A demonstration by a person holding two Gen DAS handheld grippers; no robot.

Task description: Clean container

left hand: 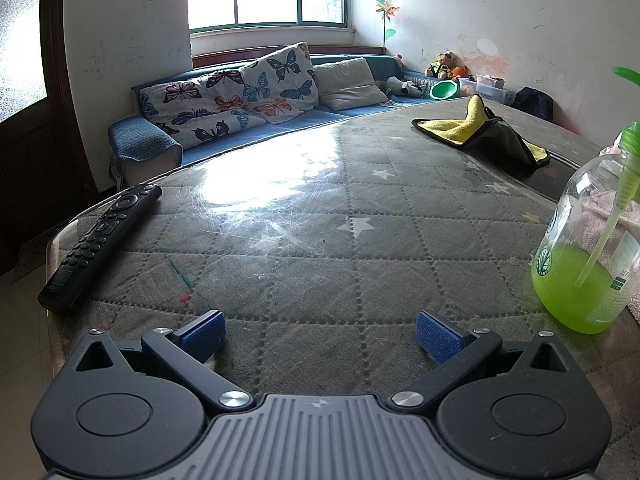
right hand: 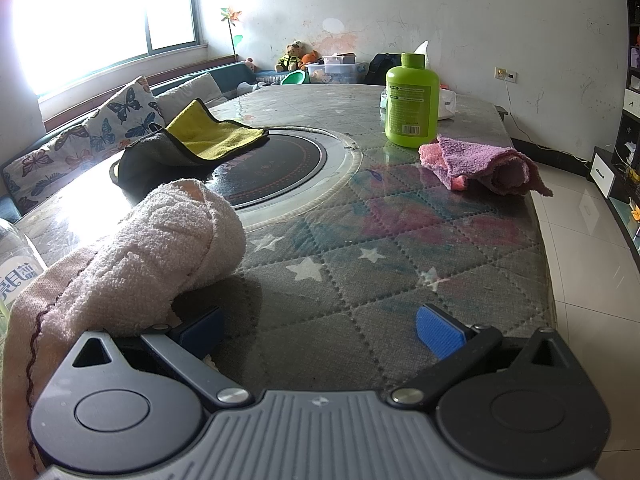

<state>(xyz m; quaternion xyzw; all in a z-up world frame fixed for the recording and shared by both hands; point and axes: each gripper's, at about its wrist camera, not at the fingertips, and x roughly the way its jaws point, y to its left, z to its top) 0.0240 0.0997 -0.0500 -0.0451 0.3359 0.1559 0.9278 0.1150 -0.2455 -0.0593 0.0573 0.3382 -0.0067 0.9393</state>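
Note:
A clear pump bottle [left hand: 588, 248] with green liquid in its bottom stands at the right edge of the left wrist view; its label edge [right hand: 16, 268] shows at the far left of the right wrist view. My left gripper [left hand: 320, 336] hovers open over the table, left of the bottle, with nothing between its blue pads. My right gripper [right hand: 320, 334] is open too. A rolled pale pink towel [right hand: 152, 248] lies just ahead and left of it, draping over its left finger [right hand: 200, 330]. A green opaque bottle [right hand: 412, 100] stands at the far side.
A yellow and grey cloth [left hand: 484, 132] [right hand: 192, 144] lies by the round black hob [right hand: 276, 160]. A purple-pink towel [right hand: 484, 164] rests near the table's right edge. A black remote [left hand: 100, 244] lies at the left edge. A sofa [left hand: 248, 96] stands beyond the quilted table [left hand: 320, 240].

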